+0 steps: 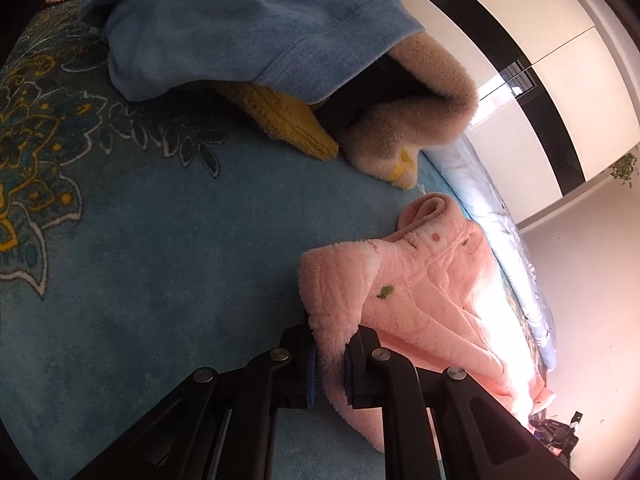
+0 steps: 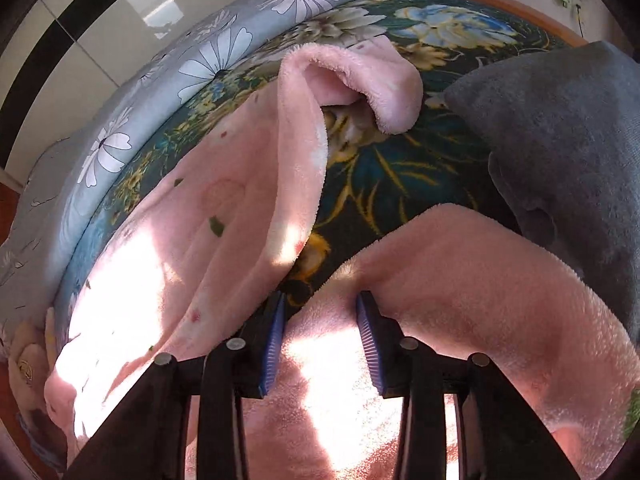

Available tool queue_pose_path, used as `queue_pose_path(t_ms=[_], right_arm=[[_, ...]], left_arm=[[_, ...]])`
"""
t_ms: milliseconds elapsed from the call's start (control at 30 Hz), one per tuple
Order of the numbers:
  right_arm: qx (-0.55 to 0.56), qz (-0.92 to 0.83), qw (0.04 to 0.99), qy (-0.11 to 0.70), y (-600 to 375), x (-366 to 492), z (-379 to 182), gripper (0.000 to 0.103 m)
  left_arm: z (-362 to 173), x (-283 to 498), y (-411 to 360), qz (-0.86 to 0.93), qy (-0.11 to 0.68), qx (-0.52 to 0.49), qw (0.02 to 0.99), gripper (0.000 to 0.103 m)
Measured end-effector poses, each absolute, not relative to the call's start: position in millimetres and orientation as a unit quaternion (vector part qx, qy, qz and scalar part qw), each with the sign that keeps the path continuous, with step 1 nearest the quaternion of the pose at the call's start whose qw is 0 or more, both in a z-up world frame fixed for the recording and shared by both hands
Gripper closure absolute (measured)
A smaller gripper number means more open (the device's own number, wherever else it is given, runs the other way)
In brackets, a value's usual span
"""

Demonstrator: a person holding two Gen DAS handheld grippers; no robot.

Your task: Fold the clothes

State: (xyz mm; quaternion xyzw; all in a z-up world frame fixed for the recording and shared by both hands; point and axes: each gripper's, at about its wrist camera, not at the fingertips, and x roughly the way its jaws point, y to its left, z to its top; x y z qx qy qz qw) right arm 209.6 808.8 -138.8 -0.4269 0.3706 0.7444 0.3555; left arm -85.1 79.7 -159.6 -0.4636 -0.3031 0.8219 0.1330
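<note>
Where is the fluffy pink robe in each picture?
Left wrist view: the pink robe is at lower right, its edge between the left claw fingers.
Right wrist view: the pink robe fills the middle and bottom, around the right claw.
Shared landmark: the daisy quilt beside it.

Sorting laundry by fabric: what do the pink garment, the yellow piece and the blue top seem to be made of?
Pink garment: plush fleece, judging by its fuzzy, matte pile. Yellow piece: probably knitted yarn, showing ribbed stitches. Blue top: likely brushed fleece or terry, with a soft nap and a stitched hem. Fibre content cannot be told.
</note>
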Motion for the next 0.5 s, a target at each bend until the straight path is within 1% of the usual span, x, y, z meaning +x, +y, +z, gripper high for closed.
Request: queue_pose_path(t_ms=[67,167,233,333,400,500], right_arm=[[-0.424,0.745,0.353,0.375,808.6,212.0,-134.4,0.096],[-0.389,0.768,0.325,0.391,807.4,216.6,-106.0,0.097],[-0.348,0.801,0.298,0.385,804.4,218.9,-62.9,0.097],[-0.259,0.857,0.251,0.369,794.9,235.0,20.0,0.097],[-0.197,0.893,0.223,0.337,783.2,254.8,69.9,0.097],[-0.177,0.905,0.218,0.321,771.0,292.1,75.4,0.097]], left_arm=[[-158.3,-84.9,78.8,0.82,-0.309,-0.463,0.134,0.091],[-151.0,-86.3,77.6,0.817,-0.318,-0.461,0.139,0.092],[-138.5,-89.1,77.5,0.818,-0.321,-0.453,0.151,0.093],[-112.4,-90.1,78.2,0.824,-0.323,-0.431,0.173,0.093],[-96.5,-88.6,78.6,0.831,-0.324,-0.411,0.19,0.093],[-101.9,-91.1,95.4,0.835,-0.317,-0.401,0.201,0.093]])
